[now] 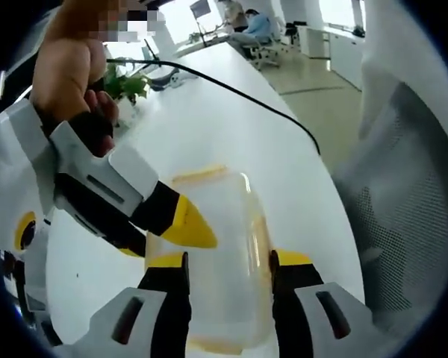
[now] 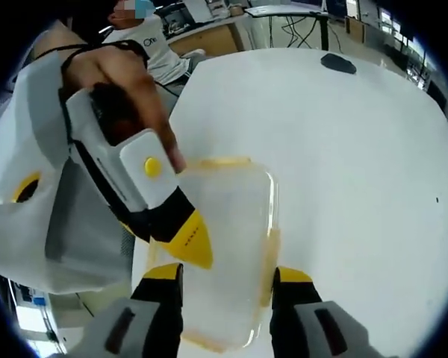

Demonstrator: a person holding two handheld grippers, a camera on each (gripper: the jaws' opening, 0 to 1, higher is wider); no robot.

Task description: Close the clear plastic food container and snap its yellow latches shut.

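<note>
Grippers straddle the container near the desk edge, jaws wide; press each yellow latch squarely down

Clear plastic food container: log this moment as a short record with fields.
object: clear plastic food container with yellow latches
surface: white table
lid: appears on; whether the latches are snapped cannot be told
left gripper: open, jaws straddling the container
right gripper: open, jaws straddling the container
background: black cable, green plant, mesh chair
</note>
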